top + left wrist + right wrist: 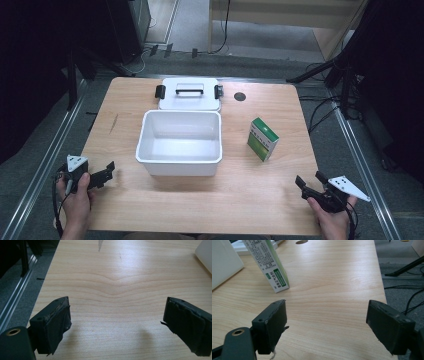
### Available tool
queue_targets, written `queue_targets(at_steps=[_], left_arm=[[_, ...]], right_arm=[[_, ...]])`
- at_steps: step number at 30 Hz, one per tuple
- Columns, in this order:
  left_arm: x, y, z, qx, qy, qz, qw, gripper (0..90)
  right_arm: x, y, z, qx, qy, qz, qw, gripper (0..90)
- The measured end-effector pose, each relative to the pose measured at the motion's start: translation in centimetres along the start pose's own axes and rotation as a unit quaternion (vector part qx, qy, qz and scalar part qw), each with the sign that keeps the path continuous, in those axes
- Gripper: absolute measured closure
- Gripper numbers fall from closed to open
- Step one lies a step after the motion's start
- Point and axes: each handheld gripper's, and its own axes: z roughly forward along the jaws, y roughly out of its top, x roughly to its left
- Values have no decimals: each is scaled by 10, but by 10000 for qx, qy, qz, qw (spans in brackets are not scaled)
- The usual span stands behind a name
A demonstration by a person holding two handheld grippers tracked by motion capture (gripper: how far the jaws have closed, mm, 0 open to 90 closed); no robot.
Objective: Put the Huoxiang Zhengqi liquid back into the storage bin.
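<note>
I saw the green-and-white carton standing upright on the wooden table, just right of the open white bin; printed text covered its white side. I held the left gripper and right gripper wide open, both empty.

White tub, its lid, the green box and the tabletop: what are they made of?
The white rectangular tub and its flat lid look like smooth, slightly glossy plastic. The green-and-white printed box seems to be thin cardboard, with crisp folded edges. The pale tabletop shows wood grain, possibly laminate.
</note>
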Motion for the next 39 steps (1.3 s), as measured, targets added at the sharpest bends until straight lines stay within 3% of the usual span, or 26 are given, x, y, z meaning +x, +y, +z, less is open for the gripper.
queue_targets(at_steps=[7,11,12,17,18,22,26,28,29,30,31,34,36,37,38,39], left_arm=[[1,0,0,-33,-40,-70,10000,84],[1,0,0,-27,-38,-71,10000,84],[1,0,0,-40,-34,-70,10000,84],[1,0,0,-24,-36,-66,10000,84],[1,0,0,-21,-36,-66,10000,84],[1,0,0,-20,-37,-73,10000,84],[1,0,0,-25,-43,-76,10000,84],[1,0,0,-24,-44,-77,10000,83],[1,0,0,-24,-44,-77,10000,84],[1,0,0,-23,-45,-80,10000,84],[2,0,0,-17,-45,-79,10000,84],[2,0,0,-17,-45,-84,10000,84],[2,0,0,-15,-44,-82,10000,84],[2,0,0,-15,-44,-82,10000,84],[2,0,0,-16,-43,-84,10000,84],[2,0,0,-17,-43,-84,10000,84]], right_arm=[[-1,2,1,71,-14,12,10000,191],[2,5,4,337,10,-75,9994,202],[6,7,7,555,29,-249,9981,208],[13,13,13,952,142,-509,9941,210],[16,19,16,1207,157,-703,9901,209],[21,33,20,1633,145,-907,9823,209],[26,43,25,2138,114,-1202,9694,207],[27,47,28,2427,119,-1296,9613,206],[27,47,28,2427,119,-1296,9613,206],[28,48,29,2572,106,-1356,9567,206],[29,52,33,2865,65,-1508,9461,206],[31,58,37,3191,40,-1609,9339,207],[34,62,40,3444,34,-1700,9233,207],[34,62,40,3444,34,-1700,9233,207],[36,64,41,3527,41,-1714,9199,206],[40,68,43,3709,63,-1796,9111,206]])
